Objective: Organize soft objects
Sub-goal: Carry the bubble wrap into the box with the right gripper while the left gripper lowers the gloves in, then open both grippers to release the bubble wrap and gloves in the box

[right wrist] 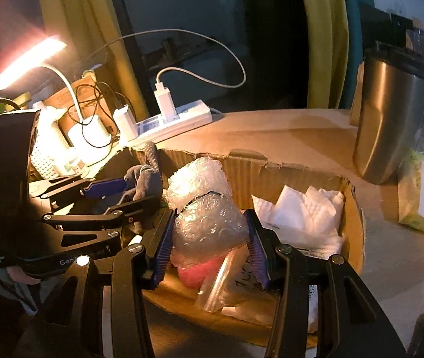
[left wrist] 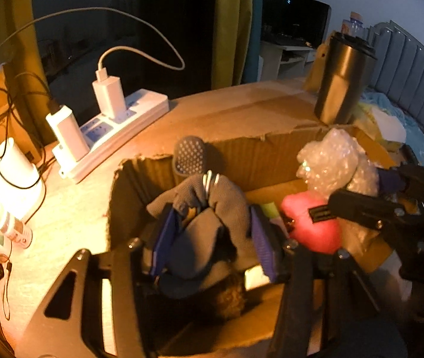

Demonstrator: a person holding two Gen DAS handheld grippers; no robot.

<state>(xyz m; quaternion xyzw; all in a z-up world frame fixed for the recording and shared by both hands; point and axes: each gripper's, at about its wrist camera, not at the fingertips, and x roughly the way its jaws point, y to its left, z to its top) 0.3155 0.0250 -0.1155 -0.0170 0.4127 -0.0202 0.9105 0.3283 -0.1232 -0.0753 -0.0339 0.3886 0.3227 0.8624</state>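
The left gripper (left wrist: pixel 212 235) stands over the torn cardboard box (left wrist: pixel 271 155), its ribbed blue pads flanking a bunched grey knit cloth (left wrist: pixel 212 217); whether the pads press it I cannot tell. The right gripper (right wrist: pixel 209 238) pinches a crinkly wad of clear bubble wrap (right wrist: pixel 206 208) between its blue pads, low in frame centre. Beneath lies a soft pink lump (right wrist: pixel 197 271) on a clear plastic bag (right wrist: pixel 227 286); crumpled white tissue (right wrist: pixel 304 217) fills the box's right side. Beyond, upper right, a smooth steel tumbler (right wrist: pixel 391 119); upper left, a white power strip (right wrist: pixel 179 122).
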